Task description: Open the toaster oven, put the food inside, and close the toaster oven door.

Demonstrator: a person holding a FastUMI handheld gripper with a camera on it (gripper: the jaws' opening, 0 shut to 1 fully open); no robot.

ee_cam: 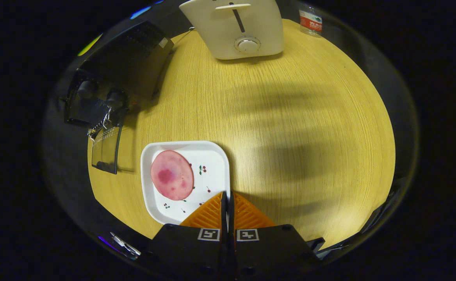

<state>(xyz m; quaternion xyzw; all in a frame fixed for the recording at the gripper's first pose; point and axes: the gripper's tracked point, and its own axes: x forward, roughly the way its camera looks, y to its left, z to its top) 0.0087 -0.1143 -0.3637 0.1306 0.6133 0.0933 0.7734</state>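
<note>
Wooden table (290, 117), claw (227, 201) closed, empty, above plate (212, 156) edge

A booth's kitchen-style setup: wooden table (290, 128) bearing toaster (237, 27) and toaster oven (122, 74).

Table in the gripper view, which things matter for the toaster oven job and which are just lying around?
For the job: black toaster oven, door open; pink food slice; white plate; gripper, fingers shut, empty.
Lying about: white toaster; water bottle.
</note>
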